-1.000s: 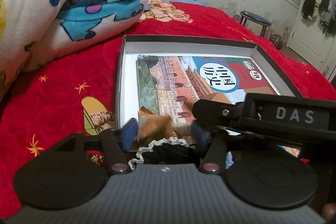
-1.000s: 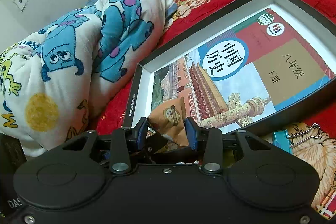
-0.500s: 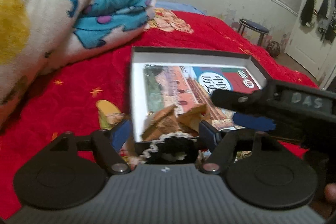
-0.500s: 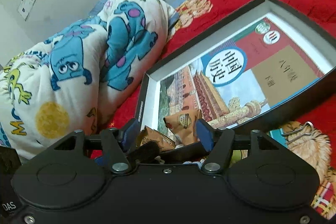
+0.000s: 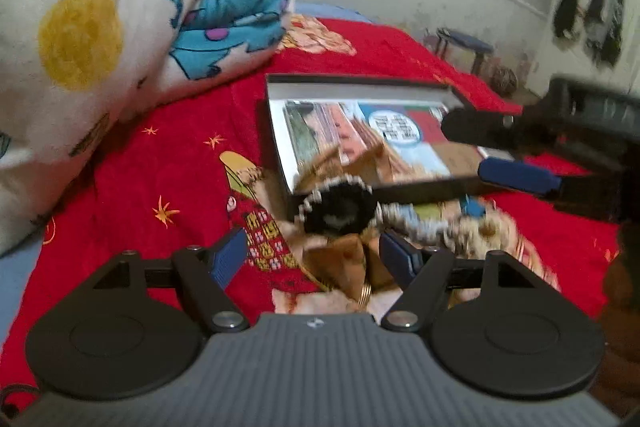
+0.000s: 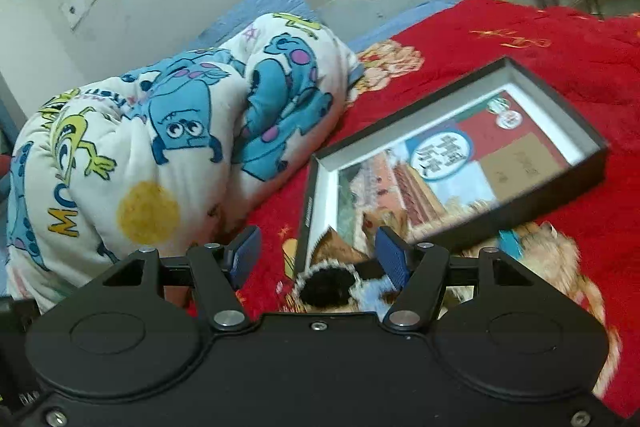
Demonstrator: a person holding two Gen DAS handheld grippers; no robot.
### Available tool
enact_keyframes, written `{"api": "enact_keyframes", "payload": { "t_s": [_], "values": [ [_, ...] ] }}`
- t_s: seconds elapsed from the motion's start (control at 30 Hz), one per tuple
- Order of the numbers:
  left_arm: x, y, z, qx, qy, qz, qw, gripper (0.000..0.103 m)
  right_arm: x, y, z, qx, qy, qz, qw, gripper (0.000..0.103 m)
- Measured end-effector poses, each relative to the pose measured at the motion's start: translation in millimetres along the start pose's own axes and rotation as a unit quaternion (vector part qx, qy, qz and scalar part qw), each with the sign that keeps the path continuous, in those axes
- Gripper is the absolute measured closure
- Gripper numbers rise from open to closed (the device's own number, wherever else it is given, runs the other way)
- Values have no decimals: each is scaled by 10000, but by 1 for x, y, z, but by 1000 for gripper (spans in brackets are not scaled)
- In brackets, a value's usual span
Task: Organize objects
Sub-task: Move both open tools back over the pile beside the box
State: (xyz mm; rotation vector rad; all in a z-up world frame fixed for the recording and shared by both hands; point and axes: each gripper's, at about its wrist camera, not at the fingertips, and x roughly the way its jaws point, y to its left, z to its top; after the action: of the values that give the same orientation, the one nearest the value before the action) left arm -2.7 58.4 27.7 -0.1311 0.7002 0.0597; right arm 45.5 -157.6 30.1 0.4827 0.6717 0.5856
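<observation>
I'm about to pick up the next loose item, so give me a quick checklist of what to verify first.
1. Left tongs open, nothing pinched: ok.
2. Right tongs open and empty: ok.
3. Brown snack packets inside the box: ok, at its near corner.
4. Book lying flat in box: ok.
5. Black scrunchie boxed: not ok, outside on the red bedspread.
6. Blue binder clip boxed: not ok, outside.

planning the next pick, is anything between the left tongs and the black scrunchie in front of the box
Nothing visible blocks it. The left tongs stand open, with the black scrunchie just beyond their tips against the box wall. A brown snack packet lies below, between the tips.
</observation>
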Motion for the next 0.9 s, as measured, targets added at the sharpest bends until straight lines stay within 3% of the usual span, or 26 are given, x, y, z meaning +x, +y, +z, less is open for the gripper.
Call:
{"api": "enact_keyframes", "payload": {
  "t_s": [0.13,0.3,0.5,0.7,0.9],
  "values": [
    [-3,-7,-2,305,-203,72,9993,20,-2,9,-18,154,90,180,9997,41],
    [12,-6,-8,303,38,23,9995,20,17,13,-40,176,436,-42,9989,44],
    [31,-12,-13,339,236,34,9991,20,38,-16,-56,709,623,-361,9949,46],
    [52,-23,-16,579,434,283,9970,27,52,-36,-65,963,669,-527,9917,47],
    [60,-30,-16,727,359,357,9961,34,61,-47,-65,1136,687,-457,9901,47]
  ]
}}
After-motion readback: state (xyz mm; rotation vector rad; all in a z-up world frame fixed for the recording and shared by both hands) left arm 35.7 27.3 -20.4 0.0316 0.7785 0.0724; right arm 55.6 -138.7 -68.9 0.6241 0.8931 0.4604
